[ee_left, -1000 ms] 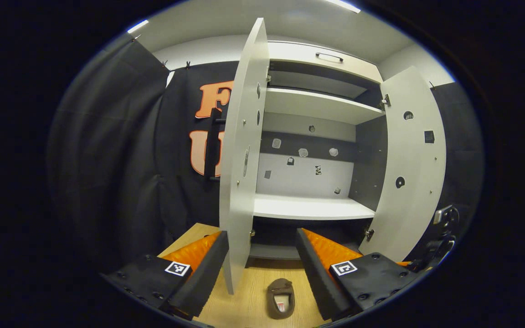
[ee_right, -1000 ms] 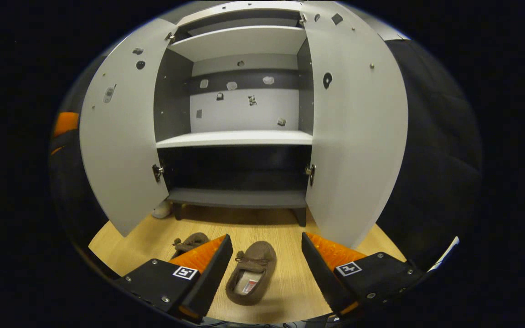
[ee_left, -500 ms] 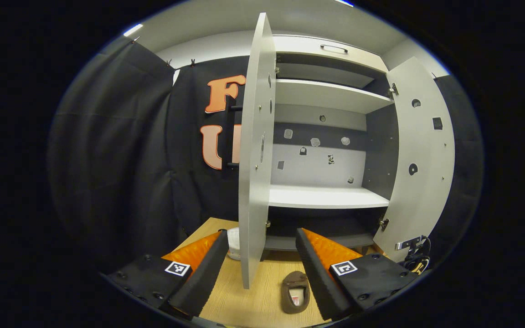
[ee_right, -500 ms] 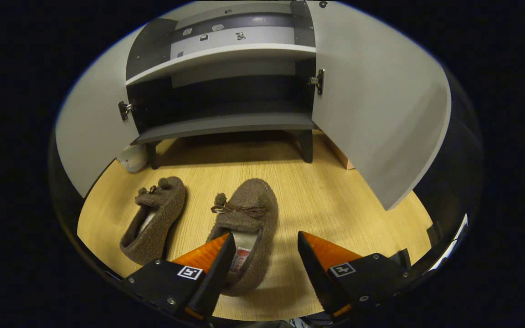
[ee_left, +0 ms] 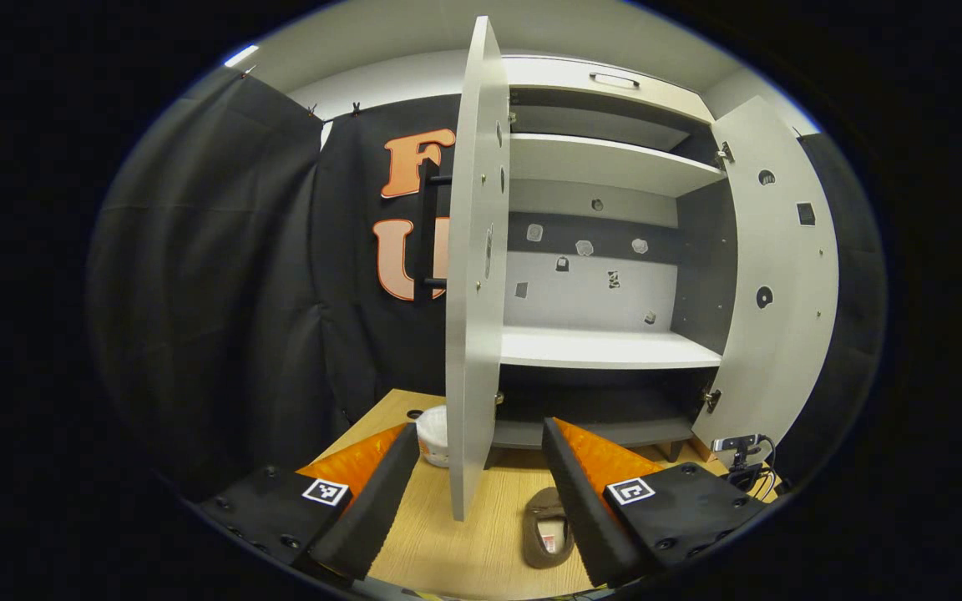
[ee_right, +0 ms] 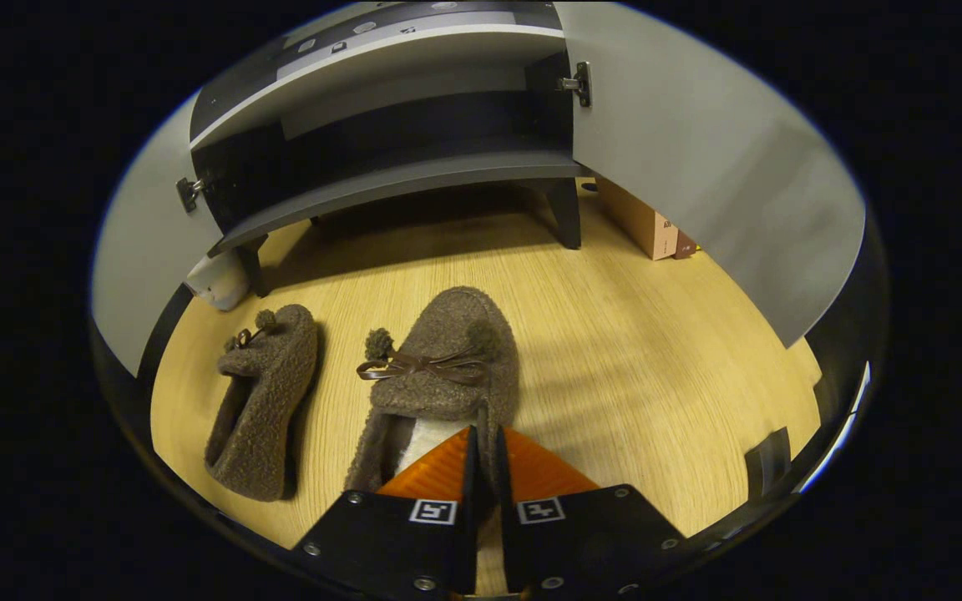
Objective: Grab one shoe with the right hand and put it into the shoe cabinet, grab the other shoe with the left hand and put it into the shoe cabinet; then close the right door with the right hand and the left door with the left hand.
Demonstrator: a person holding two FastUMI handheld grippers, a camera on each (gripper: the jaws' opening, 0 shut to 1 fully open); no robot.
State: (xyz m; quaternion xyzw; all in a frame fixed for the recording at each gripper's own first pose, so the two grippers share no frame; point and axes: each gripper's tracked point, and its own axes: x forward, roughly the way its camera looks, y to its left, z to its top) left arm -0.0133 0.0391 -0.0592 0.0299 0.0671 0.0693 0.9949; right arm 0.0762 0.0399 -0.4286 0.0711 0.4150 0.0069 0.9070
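Two brown fuzzy slippers lie on the wooden floor in front of the open shoe cabinet (ee_right: 397, 179). My right gripper (ee_right: 481, 455) is shut on the side rim of the nearer slipper (ee_right: 448, 351), one finger inside its opening and one outside. The other slipper (ee_right: 264, 401) lies to its left, untouched. In the left gripper view my left gripper (ee_left: 477, 430) hangs open and empty above the floor, facing the thin edge of the left door (ee_left: 473, 250). One slipper (ee_left: 546, 534) shows low down, partly behind a finger.
Both doors stand wide open: the right door (ee_right: 698, 150) and the left door (ee_right: 126, 275). A white container (ee_left: 432, 434) sits by the cabinet's left leg and a cardboard box (ee_right: 640, 221) by its right side. Black cloth walls close in the left.
My right gripper dropped down to the nearer slipper and its fingers went from wide open to shut on the slipper's rim. The left gripper drifted slightly, staying open.
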